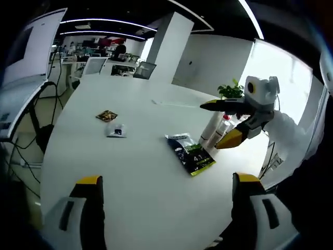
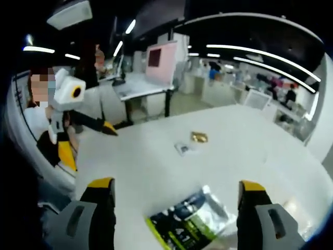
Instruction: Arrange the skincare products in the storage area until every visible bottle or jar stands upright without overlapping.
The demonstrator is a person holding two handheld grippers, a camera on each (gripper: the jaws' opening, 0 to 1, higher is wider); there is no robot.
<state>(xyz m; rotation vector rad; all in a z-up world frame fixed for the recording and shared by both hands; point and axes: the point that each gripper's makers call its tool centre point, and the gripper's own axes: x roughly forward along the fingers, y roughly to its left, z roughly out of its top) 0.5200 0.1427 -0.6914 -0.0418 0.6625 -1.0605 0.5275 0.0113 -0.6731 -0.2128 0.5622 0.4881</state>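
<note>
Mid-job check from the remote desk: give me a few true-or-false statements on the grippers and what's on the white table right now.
1. Both grippers, left gripper and right gripper, have their jaws apart with nothing between them. True.
2. The dark packet with green trim stands upright. False: it lies flat on the white table.
3. A small gold packet and a small pale sachet lie near each other. True.
4. The white bottles lie on their sides. False: they stand upright by the table's edge.
</note>
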